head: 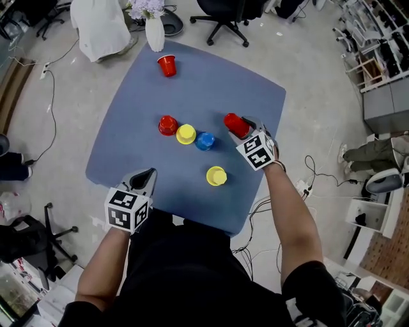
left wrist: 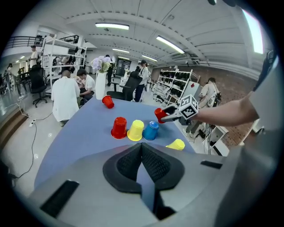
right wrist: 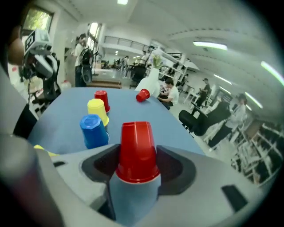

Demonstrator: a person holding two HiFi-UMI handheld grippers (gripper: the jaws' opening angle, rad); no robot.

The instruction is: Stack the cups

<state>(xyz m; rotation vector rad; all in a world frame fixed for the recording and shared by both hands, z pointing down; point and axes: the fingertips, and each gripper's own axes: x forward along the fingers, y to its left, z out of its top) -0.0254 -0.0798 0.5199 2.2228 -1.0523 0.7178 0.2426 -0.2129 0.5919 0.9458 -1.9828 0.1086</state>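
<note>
Red cup (right wrist: 135,153) clamped near its rim in my right tongs (right wrist: 135,170), held clear of the desk (head: 147,96) at 3 o'clock, probably to go over the blue cup (head: 205,141). Left tongs (left wrist: 143,162) fully closed, empty, parked at 7 o'clock.

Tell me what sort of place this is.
Most likely an open-plan lab or workshop-office: a black swivel office chair on a bare grey floor, white metal storage shelves stocked with gear, and long ceiling strip lights.
</note>
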